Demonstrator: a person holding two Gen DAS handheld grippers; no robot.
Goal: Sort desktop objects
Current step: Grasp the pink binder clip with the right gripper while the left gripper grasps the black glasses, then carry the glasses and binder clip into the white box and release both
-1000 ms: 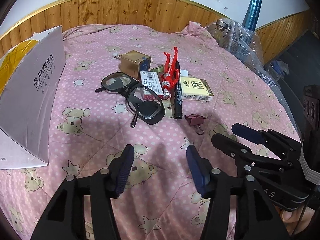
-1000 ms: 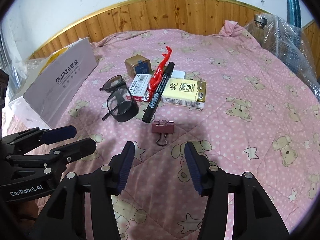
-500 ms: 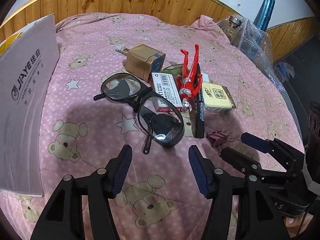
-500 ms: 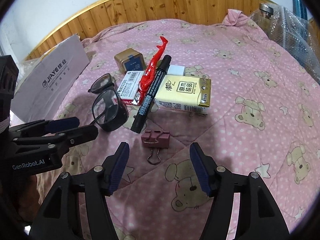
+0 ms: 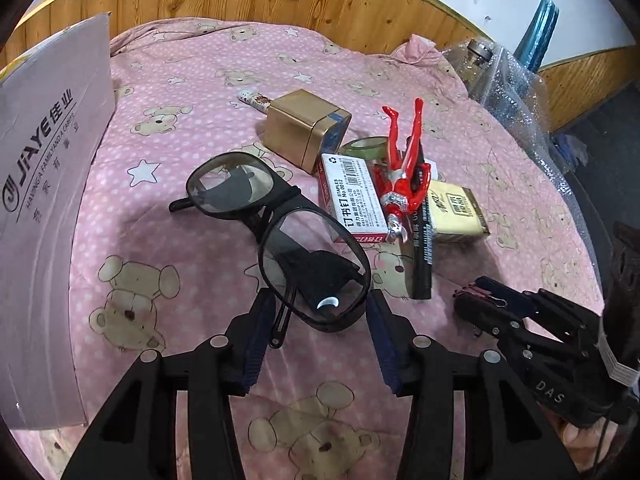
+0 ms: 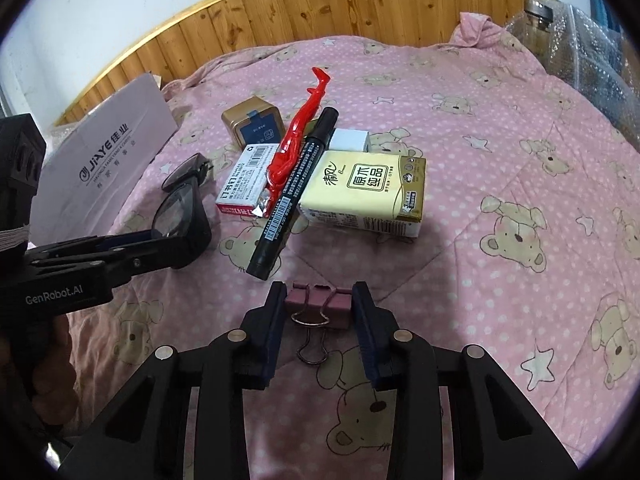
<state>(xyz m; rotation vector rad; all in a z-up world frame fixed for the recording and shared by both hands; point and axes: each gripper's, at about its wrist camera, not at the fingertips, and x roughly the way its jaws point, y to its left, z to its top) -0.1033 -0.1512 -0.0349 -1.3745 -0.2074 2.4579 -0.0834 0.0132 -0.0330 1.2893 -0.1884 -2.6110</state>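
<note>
On the pink bear-print quilt (image 6: 500, 128) covering the bed, both hand-held grippers sit with jaws apart, each straddling a thing but clamped on nothing.

The left hand-held gripper (image 5: 320, 332) has its blue pads either side of the near lens of the black-framed glasses (image 5: 280, 236), which lie at 12 o'clock from it. The risks here, as I judge them: closing across a curved, slick lens could squirt the frame forward, or press on the lens itself. A folded temple arm lies just inside the left pad and could snag or twist. The glasses' far lens sits near the red-and-white staple box (image 5: 352, 200), so a shove could disturb the pile behind.

The right hand-held gripper (image 6: 320, 320) brackets the dusty-pink metal binder clip (image 6: 316, 306), whose wire handles point back at 6 o'clock between the fingers. The clip is low on soft quilt; the pads could pinch fabric with it, or catch only a wire loop so the clip swings or drops when lifted. At 11 o'clock, just beyond, lies the tip of the black marker pen (image 6: 296, 196), on which leans the red plastic figurine (image 6: 296, 136); a forward nudge could roll the pen and topple the figure. The yellow tissue pack (image 6: 368, 192) lies at 1 o'clock, clear of the fingers.

The two grippers work near each other, so a sideways swing could make them collide.
</note>
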